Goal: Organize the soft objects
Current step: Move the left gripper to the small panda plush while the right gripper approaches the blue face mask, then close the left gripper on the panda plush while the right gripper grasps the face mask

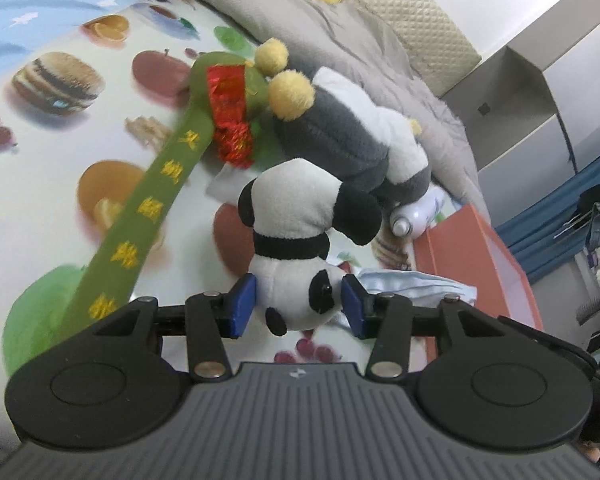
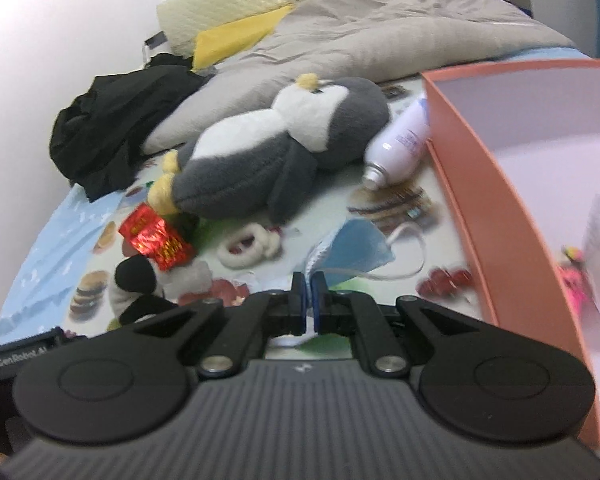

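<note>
Bedsheet [image 1: 60, 152]: food-printed cover is lying under both claws and carrying every item listed.
Grey quilt [image 2: 380, 36]: bedding is bunching far ahead of the right claw, behind the toys.
Orange box [image 2: 512, 216]: open container is standing just right of the right claw; contents are too blurred to name.
Penguin plush [image 2: 268, 148]: grey and white toy is lying on its side ahead of the right claw, and beyond the panda in the left wrist view.
Green sash [image 1: 140, 216]: strip with yellow lettering is running up and ahead of the left claw's left side.
Panda plush [image 1: 296, 264]: toy is sitting head-down between the left claw's pads, both touching its head.
Left gripper [image 1: 298, 304]: jaws are standing part-spread, clamping the panda.
Spray bottle [image 2: 400, 144]: white bottle is lying ahead, between penguin and box.
Face mask [image 2: 356, 248]: blue mask is being pinched at its edge, just ahead.
Right gripper [image 2: 309, 300]: jaws are closing to a thin gap on the mask.
</note>
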### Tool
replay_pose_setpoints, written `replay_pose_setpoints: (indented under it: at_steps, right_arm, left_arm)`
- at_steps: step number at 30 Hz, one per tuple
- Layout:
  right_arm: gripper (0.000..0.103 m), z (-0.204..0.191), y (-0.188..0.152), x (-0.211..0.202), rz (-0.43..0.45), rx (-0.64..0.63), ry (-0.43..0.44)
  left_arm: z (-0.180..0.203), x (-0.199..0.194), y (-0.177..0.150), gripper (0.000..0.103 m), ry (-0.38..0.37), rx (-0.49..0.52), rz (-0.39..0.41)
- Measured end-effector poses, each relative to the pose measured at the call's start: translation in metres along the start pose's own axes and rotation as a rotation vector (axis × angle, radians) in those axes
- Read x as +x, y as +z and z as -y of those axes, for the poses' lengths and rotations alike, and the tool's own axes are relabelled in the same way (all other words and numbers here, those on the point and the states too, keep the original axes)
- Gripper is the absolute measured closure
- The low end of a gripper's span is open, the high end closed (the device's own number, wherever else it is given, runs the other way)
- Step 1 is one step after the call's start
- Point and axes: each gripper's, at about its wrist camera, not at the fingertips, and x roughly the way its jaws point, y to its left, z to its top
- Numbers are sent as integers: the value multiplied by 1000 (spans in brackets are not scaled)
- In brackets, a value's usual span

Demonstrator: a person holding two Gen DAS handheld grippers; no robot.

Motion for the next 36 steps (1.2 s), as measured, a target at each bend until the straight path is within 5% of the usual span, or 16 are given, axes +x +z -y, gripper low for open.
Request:
replay_pose_setpoints:
  at_steps: [8,17,22,36]
  right_arm:
    - [96,3,-44,-18,-51,5,-53]
    - [92,10,-77,-30,-154,-5,-10]
    - [59,10,-75,-42,-167,-46,16]
    - [49,-1,-40,-72,-34,-207,6]
  left_arm:
    - [5,-10,-14,50,109,87,-24]
    - [12,-11,-25,49,146,164,-68]
    - [16,-11,-28,35,124,173,-58]
    - [24,-5,-28,33,107,175,-25]
